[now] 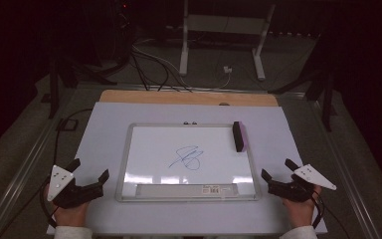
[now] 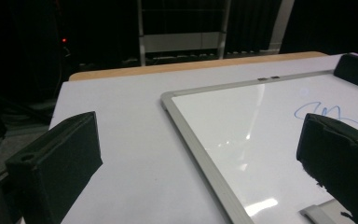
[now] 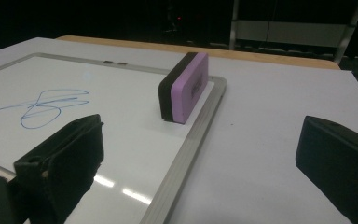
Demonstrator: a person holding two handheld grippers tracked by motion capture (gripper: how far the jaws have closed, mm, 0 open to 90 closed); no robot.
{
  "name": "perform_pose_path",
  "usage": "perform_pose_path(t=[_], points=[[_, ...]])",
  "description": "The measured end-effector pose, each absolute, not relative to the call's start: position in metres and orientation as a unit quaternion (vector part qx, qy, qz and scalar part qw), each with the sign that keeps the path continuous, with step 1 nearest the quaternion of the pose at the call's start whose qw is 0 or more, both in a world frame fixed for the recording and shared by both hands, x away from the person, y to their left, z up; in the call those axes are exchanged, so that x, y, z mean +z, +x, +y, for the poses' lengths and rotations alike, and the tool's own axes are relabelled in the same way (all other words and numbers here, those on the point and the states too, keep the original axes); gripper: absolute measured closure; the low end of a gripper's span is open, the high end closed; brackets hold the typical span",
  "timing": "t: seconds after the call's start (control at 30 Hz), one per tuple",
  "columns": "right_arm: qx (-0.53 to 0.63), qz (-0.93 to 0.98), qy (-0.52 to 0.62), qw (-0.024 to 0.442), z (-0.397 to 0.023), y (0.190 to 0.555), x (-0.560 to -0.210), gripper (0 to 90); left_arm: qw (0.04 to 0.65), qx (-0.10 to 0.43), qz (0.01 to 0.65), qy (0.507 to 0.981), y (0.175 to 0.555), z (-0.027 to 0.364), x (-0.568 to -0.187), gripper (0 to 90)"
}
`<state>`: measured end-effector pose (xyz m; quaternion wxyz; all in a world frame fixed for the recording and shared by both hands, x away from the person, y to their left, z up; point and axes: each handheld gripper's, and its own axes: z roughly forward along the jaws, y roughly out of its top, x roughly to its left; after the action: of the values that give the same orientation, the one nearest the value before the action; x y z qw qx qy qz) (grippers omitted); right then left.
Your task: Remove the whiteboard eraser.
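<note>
Nearest the high camera: two hands at the near edge of the table, each bearing a gripper. Left gripper (image 1: 90, 171) at the near left, jaws spread wide, nothing between them; same in the left gripper view (image 2: 200, 154), with bare tabletop and the whiteboard's corner in the gap. Right gripper (image 1: 277, 169) at the near right, jaws likewise wide apart and empty; right gripper view (image 3: 200, 154) looks along them toward the eraser.

Largest first: white table top (image 1: 99, 144), with a wooden edge (image 1: 129, 96) at the far side. Whiteboard (image 1: 144, 144) lying flat in the middle of it, silver-framed, with a pen tray along the near edge. Eraser (image 1: 238, 136), purple with a black felt face, standing on edge at the far right corner of the whiteboard, touching the frame (image 3: 200, 135) on its right. Blue scribble (image 1: 188, 158) near the board's centre, well apart from the eraser. Two small magnets or clips (image 1: 190, 122) on the far frame; too small to tell which.

Judged step: the start, before any reach; work apparently to wipe off the scribble. Nothing grasped, scribble intact.

Next move, as a judgement: right gripper forward to the eraser, jaws straddling its two broad faces, closing squarely so as not to tip it over; then a lift, a turn felt-side down, and a carry left and nearer to the blue marks. Left gripper well placed to steady the frame's near left corner against sliding.
</note>
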<state>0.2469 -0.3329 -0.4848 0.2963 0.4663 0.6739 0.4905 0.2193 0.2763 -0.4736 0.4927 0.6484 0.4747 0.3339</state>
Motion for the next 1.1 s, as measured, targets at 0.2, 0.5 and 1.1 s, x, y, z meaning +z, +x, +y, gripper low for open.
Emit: perform_pose_path(t=[0.2, 0.5, 1.1], points=[[0.492, 0.675, 0.461, 0.3, -0.332, 0.246, -0.482, 1.3, 0.497, 0.337, 0.478, 0.641, 0.217, 0.279, -0.474, 0.6], [0.5, 0.668, 0.458, 0.306, -0.332, 0.244, -0.477, 1.4, 0.498, 0.336, 0.481, 0.638, 0.217, 0.278, -0.476, 0.6], [0.504, 0.678, 0.441, 0.302, -0.323, 0.252, -0.449, 1.4, 0.483, 0.337, 0.485, 0.646, 0.219, 0.271, -0.481, 0.6]])
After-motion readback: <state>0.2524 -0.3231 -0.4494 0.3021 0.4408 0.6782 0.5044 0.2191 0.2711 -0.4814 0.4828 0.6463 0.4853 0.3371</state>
